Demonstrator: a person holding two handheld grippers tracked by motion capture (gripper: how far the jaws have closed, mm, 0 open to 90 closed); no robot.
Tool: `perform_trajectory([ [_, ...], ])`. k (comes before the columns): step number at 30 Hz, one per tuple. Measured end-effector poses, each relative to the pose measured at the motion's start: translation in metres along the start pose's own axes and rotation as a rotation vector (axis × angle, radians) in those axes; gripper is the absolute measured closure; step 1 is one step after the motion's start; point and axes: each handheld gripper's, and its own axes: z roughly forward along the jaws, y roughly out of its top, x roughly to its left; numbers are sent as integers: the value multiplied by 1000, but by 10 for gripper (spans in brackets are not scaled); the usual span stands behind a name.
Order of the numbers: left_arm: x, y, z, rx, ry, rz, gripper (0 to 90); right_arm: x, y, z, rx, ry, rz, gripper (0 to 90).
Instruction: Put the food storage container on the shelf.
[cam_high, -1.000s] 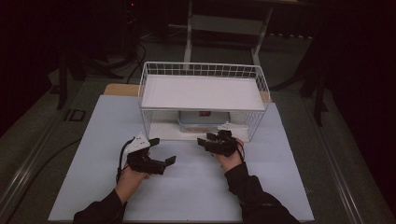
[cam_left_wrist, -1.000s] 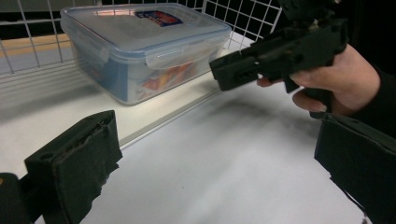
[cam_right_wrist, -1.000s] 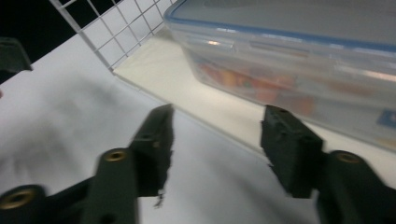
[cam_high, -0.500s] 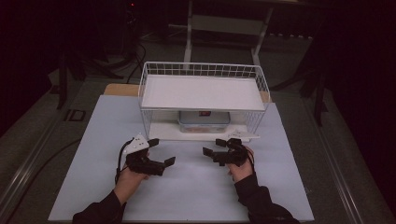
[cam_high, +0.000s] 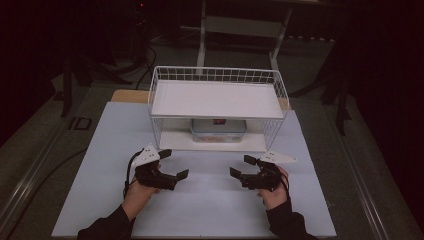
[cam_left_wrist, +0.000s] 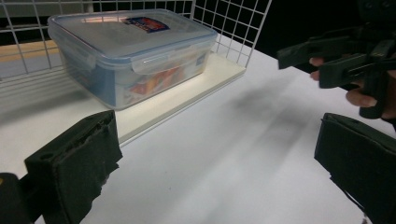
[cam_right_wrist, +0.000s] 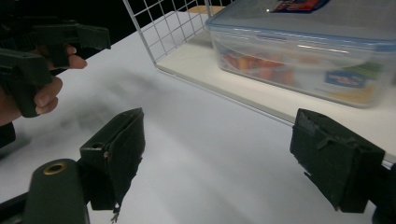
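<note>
A: Start with what's closest. How do the two tools stand?

B: The left gripper hovers over the white table with its jaws spread wide and nothing between them. The right gripper is the same: its jaws have just been opening, they now stand wide, and only bare tabletop lies between them in the right gripper view. The two face each other, well apart.

A: And the thing they are working with?

B: A clear plastic food container with a snap-on lid and a red and blue label. It sits ahead of both grippers, beyond the jaws, on the white bottom board of a white wire rack, under the rack's upper shelf. From the left gripper it lies ahead and to the jaws' left; from the right gripper, ahead and to the jaws' right. Neither gripper touches it.

A: So how far along is the job?

B: I'd judge the placing is done: the container rests flat and square on the lower level, lid shut, with coloured contents showing through the wall. Both tools are empty and clear of the rack. What is left, if anything, looks like drawing the hands fully away; I see nothing else on the table waiting to be stowed.
</note>
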Motion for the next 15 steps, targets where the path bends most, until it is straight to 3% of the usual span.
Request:
perform_trajectory([
  [5,0,0,1,-3,-20,-1,2,-4,-8,-16,-2,-10,18,176],
  [15,1,-1,3,0,-21,-1,2,-10,-20,-42,1,-62,37,181],
])
